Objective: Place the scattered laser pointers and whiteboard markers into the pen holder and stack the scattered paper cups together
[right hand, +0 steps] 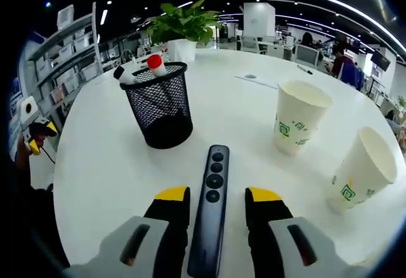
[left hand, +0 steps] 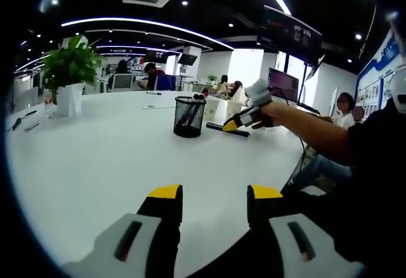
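Left gripper view: your left gripper [left hand: 214, 205] hangs over bare table [left hand: 95, 164], jaws apart and empty. The right gripper [left hand: 244, 119] reaches just beside the holder [left hand: 189, 117], above the pointer [left hand: 227, 129].

Right gripper view: your right gripper [right hand: 216, 205] straddles the pointer [right hand: 211, 211], jaws apart, contact apparently not yet made. Its long axis runs between the jaws, far end toward the holder [right hand: 160, 110]. An off-centre close could skid it. Two cups [right hand: 300, 116] stand apart, unstacked.
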A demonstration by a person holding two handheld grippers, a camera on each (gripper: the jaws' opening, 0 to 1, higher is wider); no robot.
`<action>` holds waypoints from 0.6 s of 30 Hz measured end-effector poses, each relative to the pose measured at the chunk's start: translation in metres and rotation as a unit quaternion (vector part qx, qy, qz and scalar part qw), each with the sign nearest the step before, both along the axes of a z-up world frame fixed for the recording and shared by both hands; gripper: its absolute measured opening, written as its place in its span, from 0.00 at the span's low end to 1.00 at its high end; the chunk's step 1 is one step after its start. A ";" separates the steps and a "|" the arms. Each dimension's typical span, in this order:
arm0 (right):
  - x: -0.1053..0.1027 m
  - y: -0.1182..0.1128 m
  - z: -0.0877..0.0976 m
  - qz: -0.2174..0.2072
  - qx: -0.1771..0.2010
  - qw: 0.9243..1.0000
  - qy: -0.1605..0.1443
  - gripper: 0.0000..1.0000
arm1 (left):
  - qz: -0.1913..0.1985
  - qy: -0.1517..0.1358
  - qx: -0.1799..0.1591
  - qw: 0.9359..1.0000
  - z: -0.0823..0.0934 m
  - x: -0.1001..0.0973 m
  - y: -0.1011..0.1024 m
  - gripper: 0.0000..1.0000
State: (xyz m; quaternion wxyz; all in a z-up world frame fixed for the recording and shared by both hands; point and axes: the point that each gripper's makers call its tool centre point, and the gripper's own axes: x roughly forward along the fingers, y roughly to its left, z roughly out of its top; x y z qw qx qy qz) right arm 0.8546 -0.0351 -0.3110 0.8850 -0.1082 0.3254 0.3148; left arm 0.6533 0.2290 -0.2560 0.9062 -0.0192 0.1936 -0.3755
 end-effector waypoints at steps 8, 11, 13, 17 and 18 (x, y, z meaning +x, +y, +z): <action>-0.001 -0.001 -0.001 -0.003 -0.001 1.000 -0.004 0.37 | 0.002 0.001 0.000 1.000 -0.001 0.001 0.001 0.42; -0.001 -0.001 0.000 -0.006 0.001 1.000 -0.008 0.37 | 0.000 0.002 0.000 1.000 -0.001 0.001 0.000 0.42; -0.001 0.000 -0.002 -0.006 0.003 1.000 -0.008 0.37 | 0.000 0.003 0.000 1.000 -0.002 0.001 0.000 0.42; -0.001 0.000 -0.004 -0.005 0.003 1.000 -0.007 0.36 | 0.001 0.005 0.000 1.000 -0.004 0.001 0.000 0.42; -0.001 0.001 -0.004 -0.005 0.003 1.000 -0.007 0.36 | 0.001 0.005 0.000 1.000 -0.004 0.000 0.000 0.42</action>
